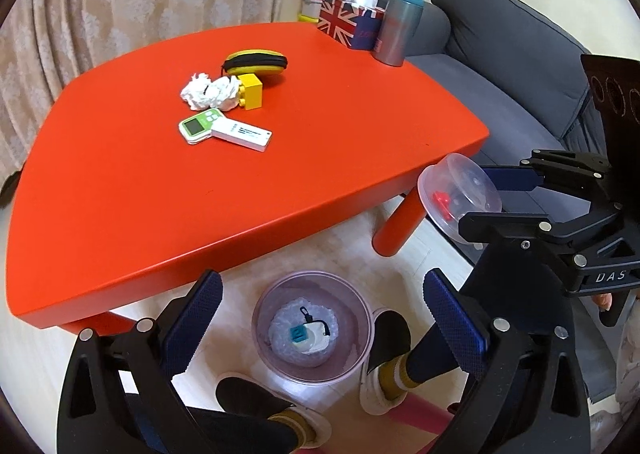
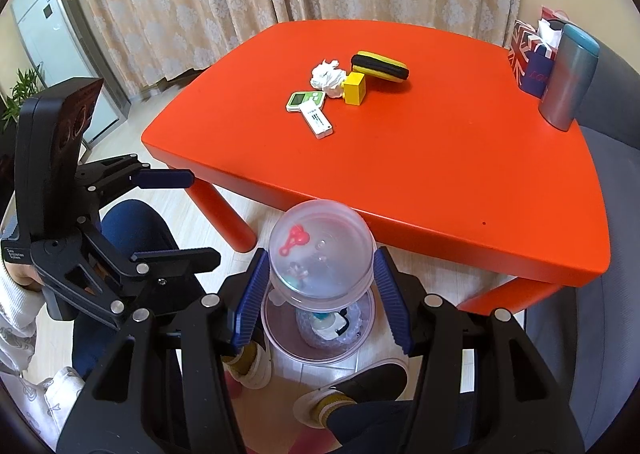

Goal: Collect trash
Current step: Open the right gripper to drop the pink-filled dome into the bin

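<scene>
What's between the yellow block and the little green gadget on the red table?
The crumpled white tissue sits between the yellow block and the green gadget; both wrist views show it.

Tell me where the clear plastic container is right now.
The clear plastic container sits between the right gripper's fingers, off the red table's near edge, above the bin on the floor.
</scene>
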